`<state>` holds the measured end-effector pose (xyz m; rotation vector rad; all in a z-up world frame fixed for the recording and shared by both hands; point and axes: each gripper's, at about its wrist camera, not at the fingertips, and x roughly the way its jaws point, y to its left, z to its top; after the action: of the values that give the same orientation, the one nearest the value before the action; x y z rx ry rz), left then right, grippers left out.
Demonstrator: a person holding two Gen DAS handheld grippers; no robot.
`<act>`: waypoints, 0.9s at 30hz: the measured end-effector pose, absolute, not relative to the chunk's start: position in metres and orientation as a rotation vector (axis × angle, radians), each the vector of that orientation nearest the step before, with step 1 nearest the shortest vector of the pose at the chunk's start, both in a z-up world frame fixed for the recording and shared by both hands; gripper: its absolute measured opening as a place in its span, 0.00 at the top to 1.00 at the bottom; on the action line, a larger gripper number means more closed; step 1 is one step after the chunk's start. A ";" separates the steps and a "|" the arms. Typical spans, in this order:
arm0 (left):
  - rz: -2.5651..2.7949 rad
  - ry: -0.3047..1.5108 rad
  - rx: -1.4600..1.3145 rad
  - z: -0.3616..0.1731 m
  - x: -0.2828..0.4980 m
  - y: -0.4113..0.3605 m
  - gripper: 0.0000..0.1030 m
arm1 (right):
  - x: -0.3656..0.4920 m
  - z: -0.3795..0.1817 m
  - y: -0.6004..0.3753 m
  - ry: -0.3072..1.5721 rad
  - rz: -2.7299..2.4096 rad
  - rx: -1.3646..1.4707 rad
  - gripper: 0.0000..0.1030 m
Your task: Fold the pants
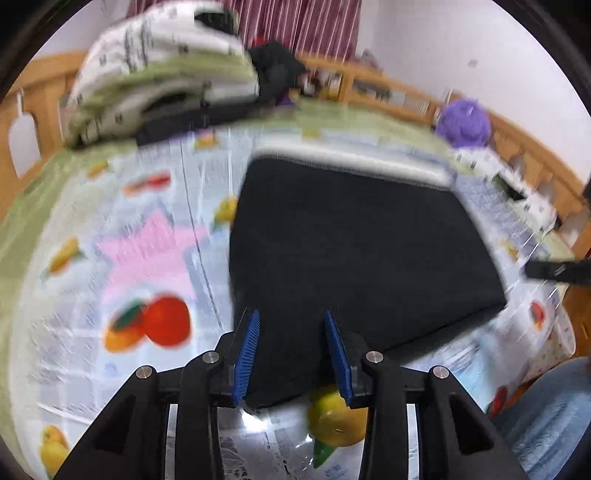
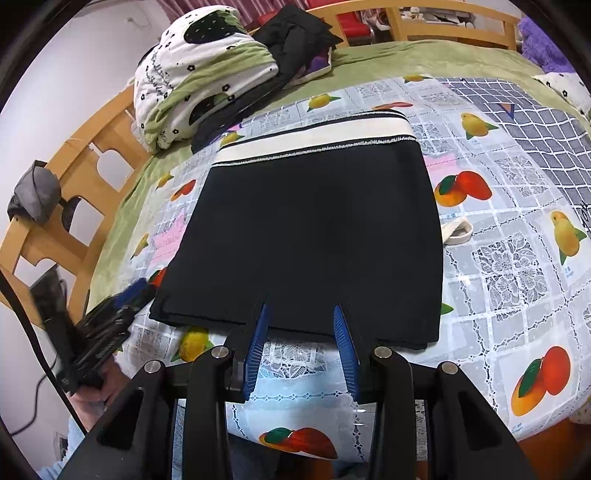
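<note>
The black pants (image 2: 314, 229) lie folded into a flat rectangle on the fruit-print sheet (image 2: 498, 266), their white waistband (image 2: 314, 138) on the far side. My right gripper (image 2: 301, 308) hovers at the near edge of the pants, its blue pads apart and pinching nothing. In the blurred left wrist view the pants (image 1: 351, 251) fill the middle. My left gripper (image 1: 291, 314) stands over their near left corner, its jaws apart and the cloth lying flat below. A hand holds the left gripper (image 2: 122, 306) at the pants' left corner in the right wrist view.
A folded white and green quilt (image 2: 192, 81) and dark clothes (image 2: 295, 33) are piled at the far left of the bed. A wooden rail (image 2: 92, 155) runs round the bed. A white cloth loop (image 2: 458, 230) lies right of the pants. A purple plush (image 1: 465, 122) sits far right.
</note>
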<state>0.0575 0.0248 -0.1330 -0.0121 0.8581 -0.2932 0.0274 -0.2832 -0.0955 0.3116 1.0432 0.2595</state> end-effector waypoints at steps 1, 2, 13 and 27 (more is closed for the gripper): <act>-0.291 0.863 0.004 -0.141 0.054 0.023 0.66 | 0.027 -0.096 -0.286 1.047 0.252 0.320 0.63; -0.290 0.840 0.039 -0.146 0.049 0.021 0.66 | 0.028 -0.097 -0.290 1.051 0.245 0.332 0.63; -0.232 0.808 0.070 -0.095 0.062 0.028 0.57 | 0.049 -0.087 -0.317 0.963 0.196 0.261 0.63; -0.256 0.818 0.031 -0.113 0.257 -0.046 0.59 | 0.233 -0.145 -0.299 0.825 0.146 -0.078 0.80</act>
<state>0.2570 -0.0461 -0.1127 0.0307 0.8182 -0.2557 0.2333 -0.2993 -0.1450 -0.0781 0.8247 0.1455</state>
